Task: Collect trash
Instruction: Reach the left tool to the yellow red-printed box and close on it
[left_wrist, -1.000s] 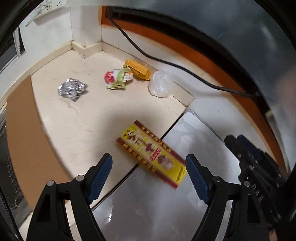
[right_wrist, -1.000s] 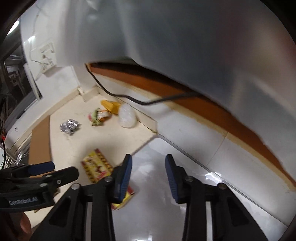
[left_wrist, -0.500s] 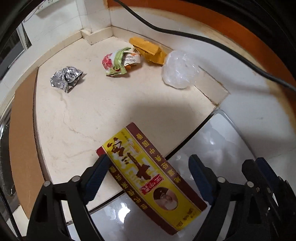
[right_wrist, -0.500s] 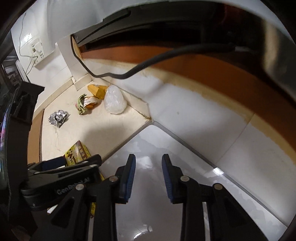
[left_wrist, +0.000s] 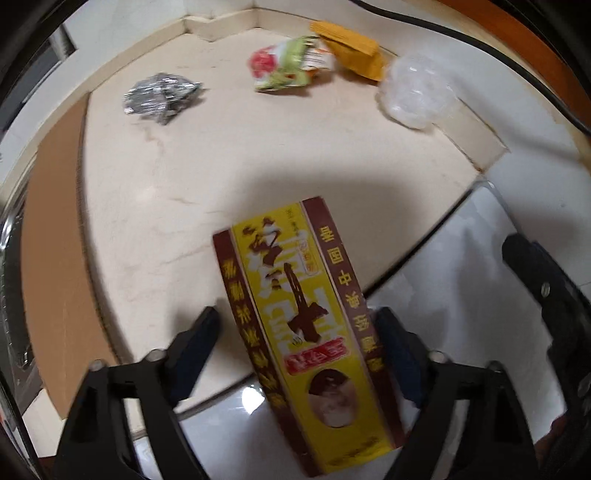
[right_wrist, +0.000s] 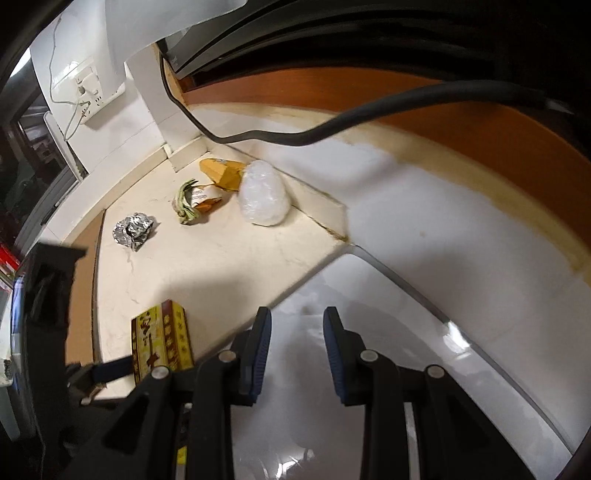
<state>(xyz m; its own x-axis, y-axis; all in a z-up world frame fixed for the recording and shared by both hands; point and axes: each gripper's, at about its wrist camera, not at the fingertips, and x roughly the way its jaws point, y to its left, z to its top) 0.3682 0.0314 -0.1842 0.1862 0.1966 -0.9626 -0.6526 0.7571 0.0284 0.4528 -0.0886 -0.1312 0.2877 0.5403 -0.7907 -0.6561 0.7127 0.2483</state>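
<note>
Yellow box (left_wrist: 306, 332) straddles floor seam between closing left gripper (left_wrist: 299, 350) jaws.

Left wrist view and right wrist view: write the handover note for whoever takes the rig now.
Left gripper: closing, fingers astride the yellow box, not yet pressing it.
Right gripper: part open, nothing between its fingers, over the grey floor tile.
On the cream floor: foil ball, green snack wrapper, orange packet, clear plastic wad.
Done: nothing collected.
Left: grasp the box, then the four pieces.
</note>
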